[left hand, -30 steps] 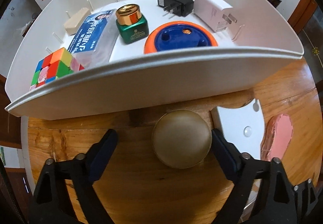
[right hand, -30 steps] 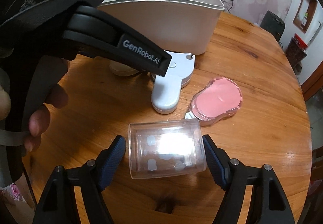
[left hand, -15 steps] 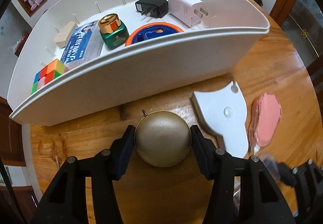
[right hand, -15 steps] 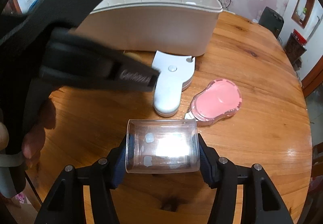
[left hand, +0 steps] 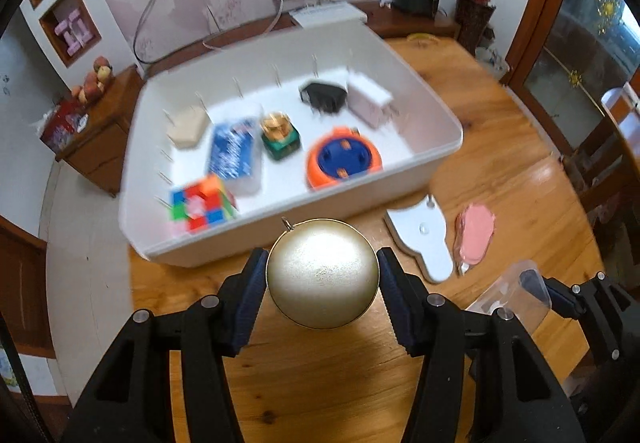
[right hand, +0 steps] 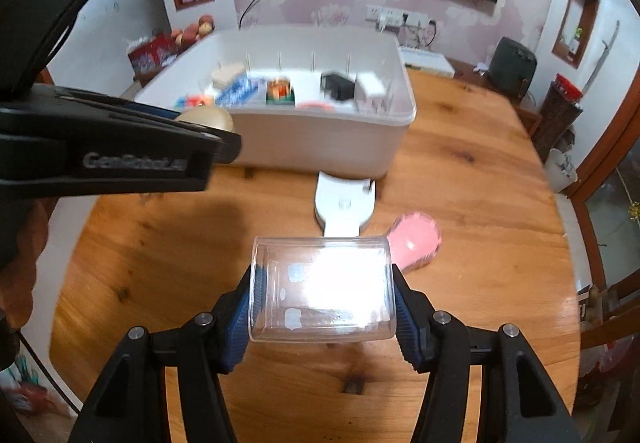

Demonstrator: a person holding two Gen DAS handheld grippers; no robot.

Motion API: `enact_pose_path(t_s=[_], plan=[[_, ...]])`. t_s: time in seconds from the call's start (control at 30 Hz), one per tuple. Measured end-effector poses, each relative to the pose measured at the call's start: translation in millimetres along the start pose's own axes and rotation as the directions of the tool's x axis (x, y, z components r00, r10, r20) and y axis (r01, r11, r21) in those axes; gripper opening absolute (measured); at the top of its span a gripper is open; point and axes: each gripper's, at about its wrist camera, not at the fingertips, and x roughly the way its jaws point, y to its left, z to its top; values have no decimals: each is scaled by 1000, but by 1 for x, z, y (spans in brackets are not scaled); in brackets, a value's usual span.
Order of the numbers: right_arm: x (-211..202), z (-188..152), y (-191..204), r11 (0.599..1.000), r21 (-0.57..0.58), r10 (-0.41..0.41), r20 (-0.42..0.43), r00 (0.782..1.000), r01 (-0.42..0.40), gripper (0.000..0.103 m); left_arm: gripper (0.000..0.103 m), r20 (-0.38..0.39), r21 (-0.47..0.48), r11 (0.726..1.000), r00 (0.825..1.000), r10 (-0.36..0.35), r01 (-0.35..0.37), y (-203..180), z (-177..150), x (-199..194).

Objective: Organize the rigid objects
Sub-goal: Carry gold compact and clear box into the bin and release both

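Both lifted; bin (left hand: 416,171) holds cube (left hand: 202,203).

Both wrist cameras are looking steeply down from close above the round wooden counter (left hand: 500,179), sharing the white rectangular plastic bin (right hand: 320,147).

I am looking at both black hand-held grippers: the left hand-held gripper (left hand: 322,285) and right hand-held gripper (right hand: 324,293) are showing blue ribbed pads, silver screws, and a "GenRobot.AI" marking.
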Motion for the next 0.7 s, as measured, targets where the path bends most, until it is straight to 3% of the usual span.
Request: enact_pose_path(t_s=[0.2, 0.43, 0.7], plan=[[-30, 43, 5, 1000, 14, -15, 72, 997, 14, 60, 59, 101, -30, 1000, 995, -3, 6, 28, 36, -37], [-62, 122, 5, 1000, 16, -14, 196, 980, 12, 60, 59, 195, -68, 997, 980, 42, -29, 65, 85, -67], [-62, 199, -8, 998, 59, -34, 278, 960, 18, 60, 59, 223, -131, 989, 970, 96, -68, 95, 124, -61]])
